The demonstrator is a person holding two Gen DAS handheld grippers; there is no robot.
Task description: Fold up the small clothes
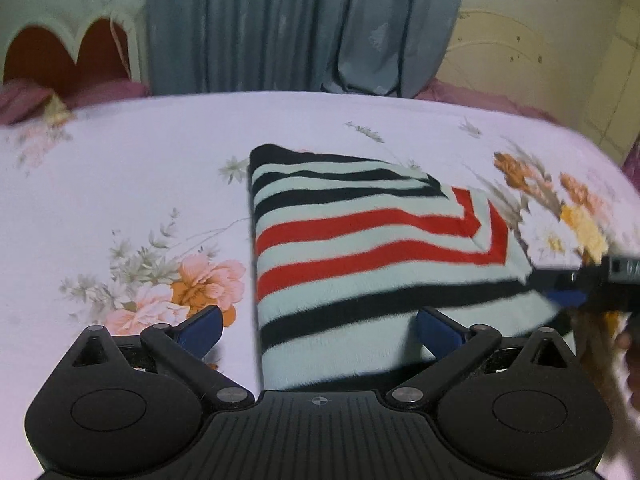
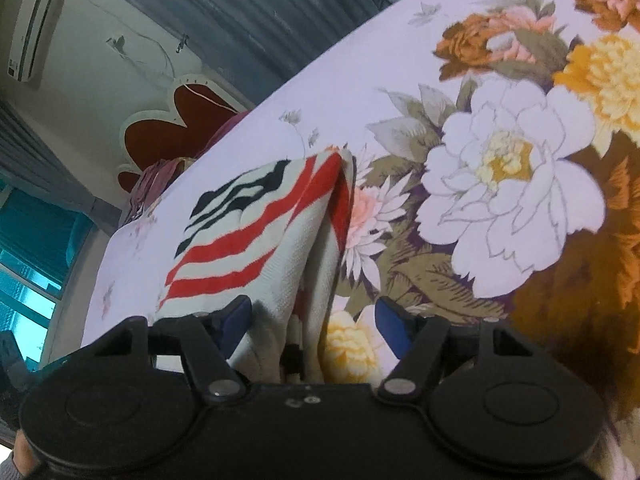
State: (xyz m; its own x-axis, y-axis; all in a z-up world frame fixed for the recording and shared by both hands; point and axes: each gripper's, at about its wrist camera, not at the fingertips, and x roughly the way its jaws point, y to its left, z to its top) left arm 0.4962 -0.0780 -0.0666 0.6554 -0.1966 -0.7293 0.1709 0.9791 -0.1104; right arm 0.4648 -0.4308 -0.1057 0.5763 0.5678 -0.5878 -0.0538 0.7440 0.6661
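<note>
The left gripper [image 1: 318, 330] stands with its jaws spread wide over the near edge of the striped garment [image 1: 360, 248]; the pads grasp nothing. The right gripper [image 2: 314, 322] sits at the garment's right edge, jaws parted. The cloth edge [image 2: 292, 264] rises between its pads, but neither pad appears to press on it, so it reads as released.

Progress: the garment lies on the bed sheet [image 1: 120, 184] as a compact folded block with a straight left edge. A diagonal seam of stripes near the right side suggests a part turned in. The fold looks largely done. Judged remaining: flattening the raised right edge, possibly one more fold.

Surroundings: floral sheet clear around the garment, a headboard [image 1: 68, 56] beyond, curtains [image 1: 280, 24] behind, an air conditioner [image 2: 36, 28] on the wall. Nothing blocks access.
</note>
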